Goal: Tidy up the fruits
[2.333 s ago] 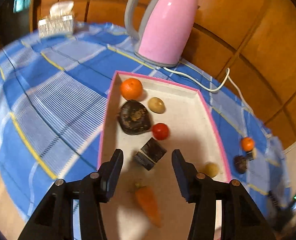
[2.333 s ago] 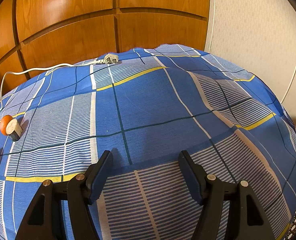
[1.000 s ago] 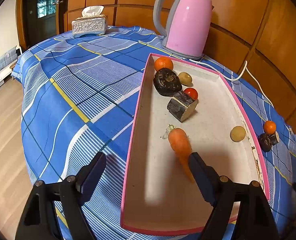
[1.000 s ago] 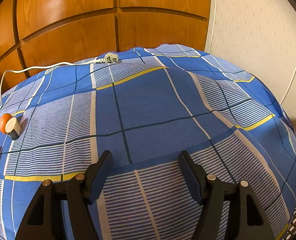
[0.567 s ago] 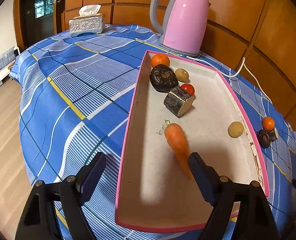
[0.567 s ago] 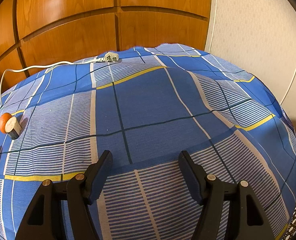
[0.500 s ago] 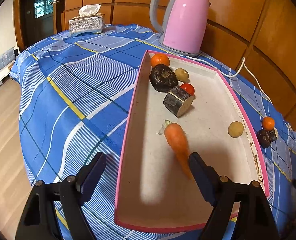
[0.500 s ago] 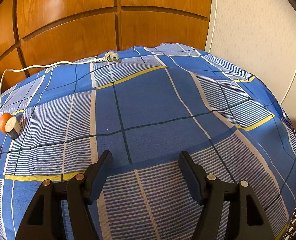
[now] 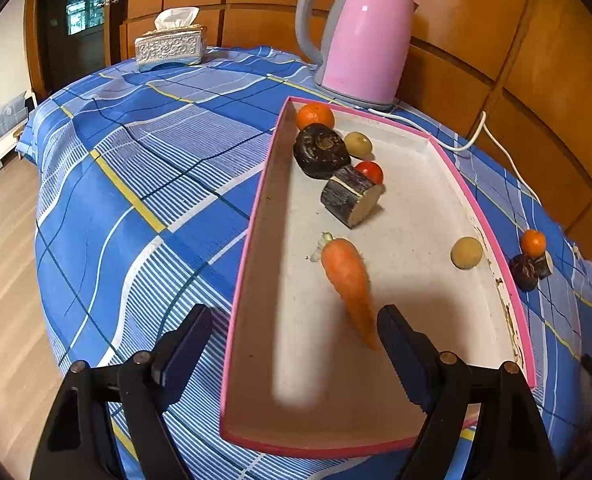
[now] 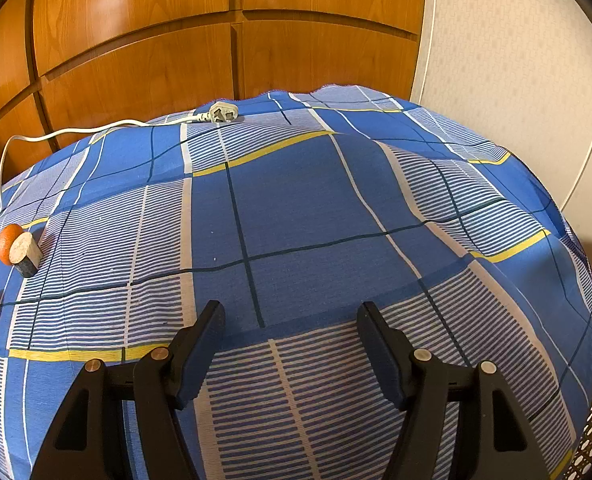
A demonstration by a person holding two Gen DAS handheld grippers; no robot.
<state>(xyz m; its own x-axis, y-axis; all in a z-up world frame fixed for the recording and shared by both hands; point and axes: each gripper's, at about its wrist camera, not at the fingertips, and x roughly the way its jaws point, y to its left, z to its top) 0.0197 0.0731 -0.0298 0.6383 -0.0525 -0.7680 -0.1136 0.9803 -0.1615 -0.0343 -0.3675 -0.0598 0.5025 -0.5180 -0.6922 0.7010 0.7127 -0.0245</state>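
Left wrist view: the left gripper [image 9: 293, 334] hangs released, its jaws wide apart over the near end of a pink-rimmed tray [image 9: 251, 232] on the blue plaid cloth [image 9: 135, 168]. A carrot [image 9: 346, 276] lies in the tray, tip near the right finger. Farther in sit an orange [image 9: 315, 116], a dark lump [image 9: 320, 150], a tomato [image 9: 370, 171] and a log slice [image 9: 350, 201].

Right wrist view: the right gripper [image 10: 289, 334] is released, empty, above bare cloth. At far left lie another orange [image 10: 7, 240] and a wood piece [image 10: 25, 254], touching.

carrot [image 9: 346, 276] in tray [image 9: 472, 196], kettle [image 9: 360, 36] behind
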